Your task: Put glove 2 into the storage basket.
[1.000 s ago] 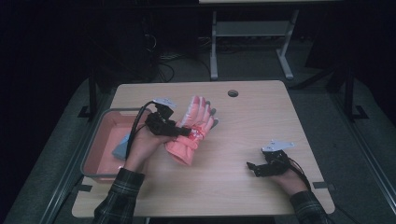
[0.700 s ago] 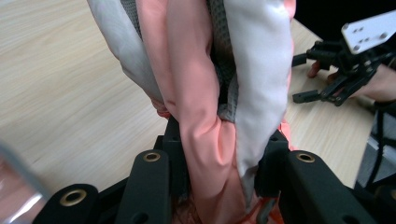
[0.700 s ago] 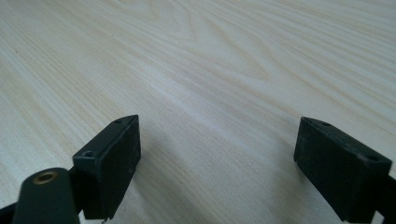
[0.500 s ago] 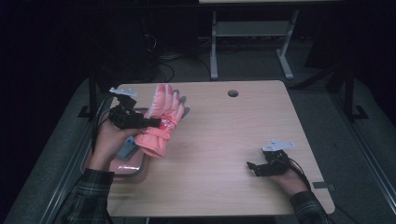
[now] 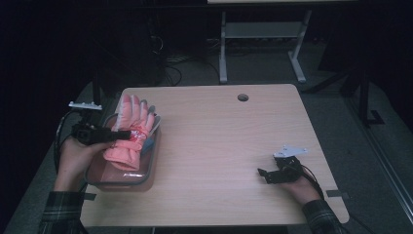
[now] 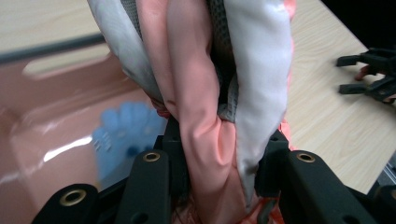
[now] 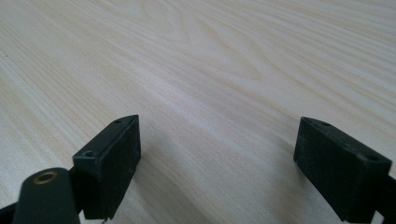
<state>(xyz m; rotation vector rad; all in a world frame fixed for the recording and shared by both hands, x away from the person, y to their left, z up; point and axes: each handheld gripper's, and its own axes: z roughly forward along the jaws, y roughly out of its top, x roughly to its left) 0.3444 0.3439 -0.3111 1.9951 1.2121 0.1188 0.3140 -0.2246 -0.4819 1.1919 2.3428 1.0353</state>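
Observation:
A salmon-pink padded glove (image 5: 131, 109) with pale grey panels hangs over the pink tray (image 5: 146, 174) at the table's left edge. My left gripper (image 5: 125, 134) is shut on its middle and points to the right. In the left gripper view the glove (image 6: 196, 70) is bunched between the black jaws of the left gripper (image 6: 217, 158). Under it, a blue glove (image 6: 126, 135) lies on the tray floor (image 6: 46, 121). My right gripper (image 5: 265, 174) rests on the table at the right. Its jaws stand open over bare wood in the right gripper view (image 7: 217, 163).
The wooden table (image 5: 219, 136) has a round cable hole (image 5: 242, 97) near its far edge. Beyond it, a metal desk frame (image 5: 258, 39) and cables lie on the dark floor. The right gripper (image 6: 369, 74) also appears far off in the left gripper view.
My left hand has carried the pink glove leftward from the table's middle-left to above the tray. The right hand has stayed in place.

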